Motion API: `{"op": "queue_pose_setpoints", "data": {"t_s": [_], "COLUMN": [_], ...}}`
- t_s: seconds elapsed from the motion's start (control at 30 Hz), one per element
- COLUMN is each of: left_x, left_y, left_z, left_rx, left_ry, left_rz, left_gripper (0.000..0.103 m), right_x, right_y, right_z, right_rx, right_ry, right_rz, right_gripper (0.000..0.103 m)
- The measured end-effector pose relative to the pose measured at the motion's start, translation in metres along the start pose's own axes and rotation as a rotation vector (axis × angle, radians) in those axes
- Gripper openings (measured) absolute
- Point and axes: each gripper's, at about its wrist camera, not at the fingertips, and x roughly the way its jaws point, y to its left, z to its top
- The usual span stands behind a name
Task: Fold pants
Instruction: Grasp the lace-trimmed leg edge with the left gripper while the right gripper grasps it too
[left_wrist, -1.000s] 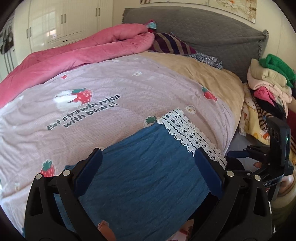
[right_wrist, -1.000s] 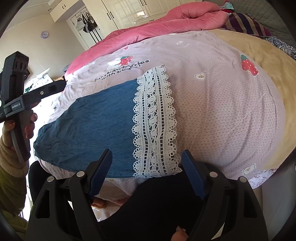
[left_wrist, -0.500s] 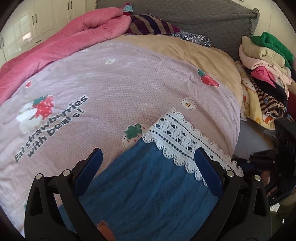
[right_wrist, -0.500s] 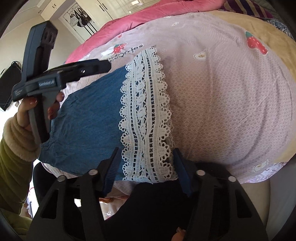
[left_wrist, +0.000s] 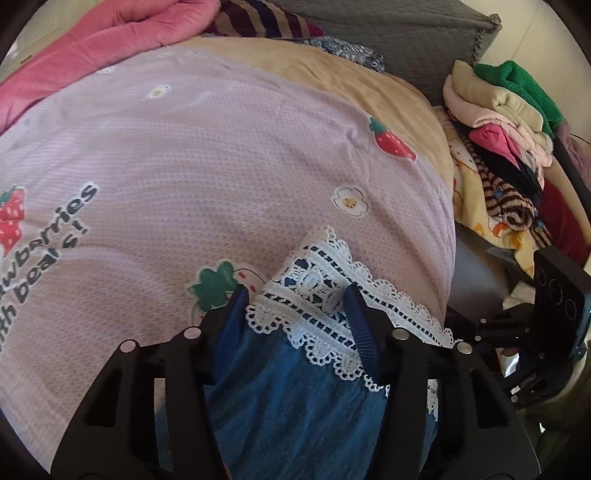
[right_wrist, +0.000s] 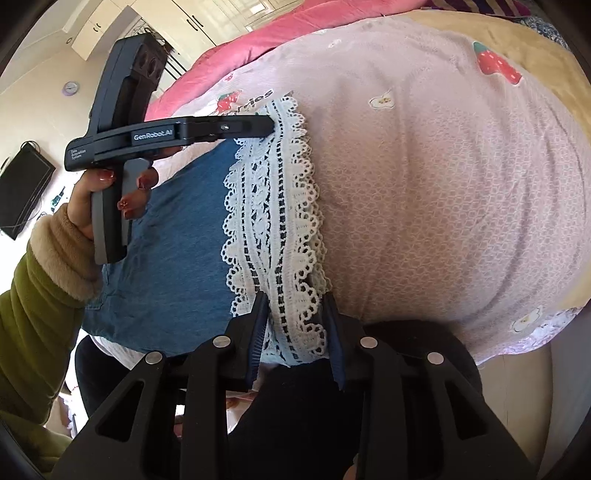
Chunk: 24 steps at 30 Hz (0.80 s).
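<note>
On the bed, over a pink quilt cover (left_wrist: 229, 155) printed with strawberries and lettering, lie the denim pants (left_wrist: 295, 406), blue cloth ending in a broad white lace hem (left_wrist: 325, 295). They sit at the near edge of the quilt cover, with the lace hem toward its middle and the denim running off to the side where a hand (right_wrist: 107, 199) in a green sleeve with a cream fleece cuff grips a handle.

The left gripper (left_wrist: 297, 295) is set down on the far end of the lace hem; its jaws are closing, with lace and a little denim between the blue pads, which do not clearly press it yet. The right gripper (right_wrist: 295, 306) is at the near end of the same hem, by the edge of the bed; its jaws are closing too, with the lace strip lying between the pads. I cannot tell whether they already pinch it.

Beyond the quilt cover, a pink comforter (left_wrist: 92, 40) is bunched up, with a tan blanket (left_wrist: 351, 77) and a grey quilted headboard (left_wrist: 388, 33) past it. Beside the quilt cover, a pile of clothes (left_wrist: 506, 122) is heaped loose, a green towel on top; no container holds it.
</note>
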Motion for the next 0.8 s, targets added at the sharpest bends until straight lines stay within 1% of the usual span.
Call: {"op": "queue_pose_setpoints", "data": {"t_s": [0.07, 0.1, 0.13, 0.17, 0.27, 0.4, 0.47, 0.57, 0.8], "left_x": [0.005, 0.006, 0.006, 0.005, -0.005, -0.021, -0.030, -0.043, -0.073], "left_y": [-0.001, -0.002, -0.004, -0.005, -0.003, 0.000, -0.001, -0.001, 0.005], "left_z": [-0.001, -0.001, -0.002, -0.003, -0.003, -0.004, -0.004, -0.004, -0.014], "left_rx": [0.002, 0.002, 0.006, 0.009, -0.008, -0.021, -0.017, -0.007, -0.019], "left_ry": [0.015, 0.018, 0.017, 0.008, -0.022, -0.073, -0.104, -0.153, -0.232], "left_rz": [-0.012, -0.020, -0.025, -0.028, -0.050, -0.081, -0.097, -0.117, -0.153], "left_gripper": [0.033, 0.029, 0.022, 0.017, 0.011, 0.010, 0.010, 0.010, 0.010], "right_x": [-0.001, -0.001, 0.000, -0.001, -0.008, -0.020, -0.033, -0.042, -0.061], "right_y": [-0.001, -0.001, 0.000, 0.001, 0.003, 0.005, 0.007, 0.017, 0.049], "right_z": [-0.001, -0.002, 0.000, 0.000, -0.004, -0.006, -0.010, -0.005, -0.002], "right_rx": [0.007, 0.005, 0.002, -0.001, -0.007, -0.018, -0.030, -0.057, -0.147], "right_ry": [-0.004, -0.007, -0.011, -0.017, -0.035, -0.064, -0.088, -0.121, -0.176], "right_rz": [0.012, 0.011, 0.012, 0.019, 0.031, 0.040, 0.058, 0.062, 0.077], "right_gripper": [0.030, 0.028, 0.027, 0.022, 0.020, 0.020, 0.020, 0.020, 0.019]}}
